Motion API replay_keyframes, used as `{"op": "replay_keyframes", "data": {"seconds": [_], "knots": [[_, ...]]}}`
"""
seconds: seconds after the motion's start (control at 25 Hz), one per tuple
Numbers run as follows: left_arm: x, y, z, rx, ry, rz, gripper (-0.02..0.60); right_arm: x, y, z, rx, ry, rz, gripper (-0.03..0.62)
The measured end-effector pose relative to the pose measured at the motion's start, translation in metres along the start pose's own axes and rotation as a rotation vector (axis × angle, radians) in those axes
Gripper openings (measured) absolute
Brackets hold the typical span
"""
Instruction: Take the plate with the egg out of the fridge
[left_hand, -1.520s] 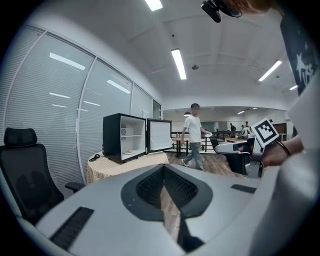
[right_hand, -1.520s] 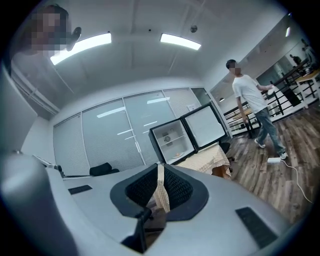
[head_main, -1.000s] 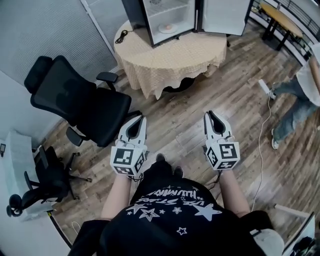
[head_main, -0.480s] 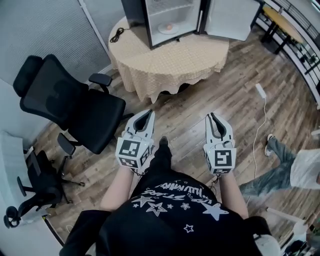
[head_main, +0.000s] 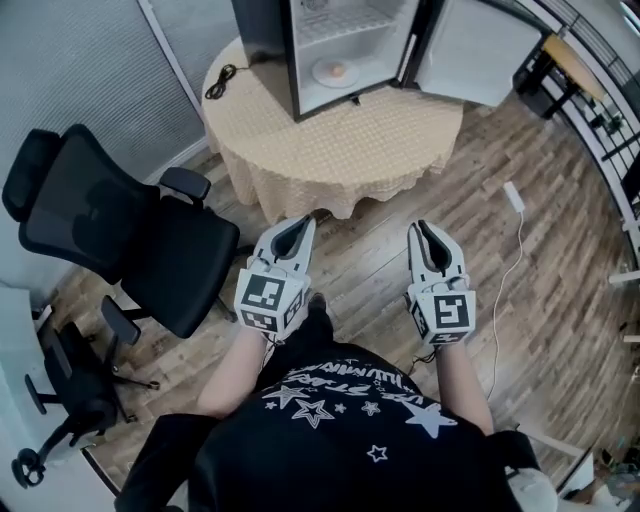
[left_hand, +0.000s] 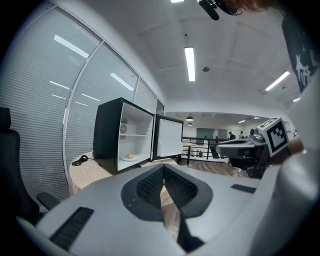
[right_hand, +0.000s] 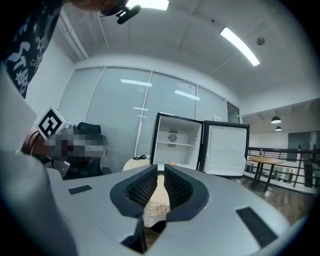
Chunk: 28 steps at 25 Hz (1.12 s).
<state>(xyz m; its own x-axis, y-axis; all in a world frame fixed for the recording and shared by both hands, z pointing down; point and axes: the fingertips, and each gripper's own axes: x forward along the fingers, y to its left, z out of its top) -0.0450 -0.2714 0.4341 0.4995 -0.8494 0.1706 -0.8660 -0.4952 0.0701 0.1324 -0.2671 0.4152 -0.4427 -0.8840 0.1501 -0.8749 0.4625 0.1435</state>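
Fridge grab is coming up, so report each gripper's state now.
Left gripper: closed, holding nothing.
Right gripper: closed but for a sliver, holding nothing.

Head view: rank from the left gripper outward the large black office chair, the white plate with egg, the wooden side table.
1. Large black office chair, left.
2. White plate with egg, ahead, in fridge.
3. Wooden side table, far right.
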Motion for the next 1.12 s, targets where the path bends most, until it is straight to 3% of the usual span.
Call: {"op": "replay_keyframes", "data": {"seconds": [0.08,0.24,0.32,0.68,1.0,1.12], "knots": [[0.01,0.013,-0.001,-0.008,0.008,0.002,0.006,0.017,-0.003,0.001,0.006,0.013,-0.002,0.052],[0.03,0.036,-0.004,-0.018,0.017,0.001,0.006,0.045,0.01,-0.002,-0.113,0.08,0.048,0.052],[0.04,0.044,-0.002,-0.025,0.015,-0.006,0.006,0.056,0.013,-0.002,-0.12,0.09,0.062,0.052],[0.083,0.067,0.013,-0.009,-0.012,-0.083,0.006,0.1,-0.009,0.006,-0.043,0.087,-0.007,0.052],[0.102,0.077,0.008,-0.003,0.012,-0.086,0.006,0.117,-0.026,-0.01,0.079,0.132,-0.018,0.052],[0.107,0.081,0.002,-0.004,0.03,-0.07,0.006,0.131,-0.028,-0.018,0.108,0.153,0.018,0.052]]}}
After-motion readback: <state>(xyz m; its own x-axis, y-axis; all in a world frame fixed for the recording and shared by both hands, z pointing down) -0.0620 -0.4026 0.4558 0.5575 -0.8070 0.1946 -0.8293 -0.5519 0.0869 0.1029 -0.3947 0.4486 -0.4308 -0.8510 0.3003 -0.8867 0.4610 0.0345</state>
